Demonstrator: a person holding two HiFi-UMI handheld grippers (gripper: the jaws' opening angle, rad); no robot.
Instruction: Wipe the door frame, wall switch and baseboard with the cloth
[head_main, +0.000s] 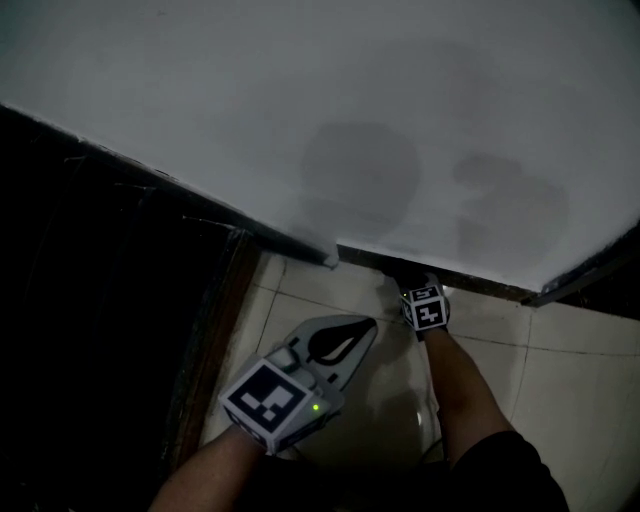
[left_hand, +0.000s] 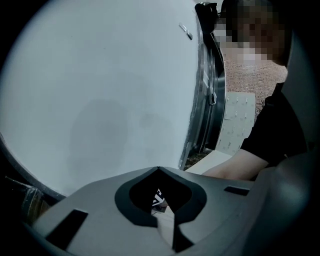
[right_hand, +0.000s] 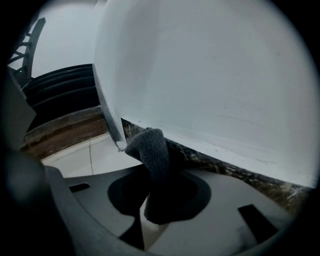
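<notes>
The right tool (head_main: 414, 286) grips a grey cloth (right_hand: 153, 155), whose end touches the dark baseboard (right_hand: 227, 169) just ahead. The left tool (head_main: 366, 324), jaws together and empty, hangs over the tiled floor (head_main: 565, 375).

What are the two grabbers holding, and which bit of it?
The right gripper pinches the cloth near its middle, one end poking out toward the baseboard. The left gripper, shut, holds nothing.
</notes>
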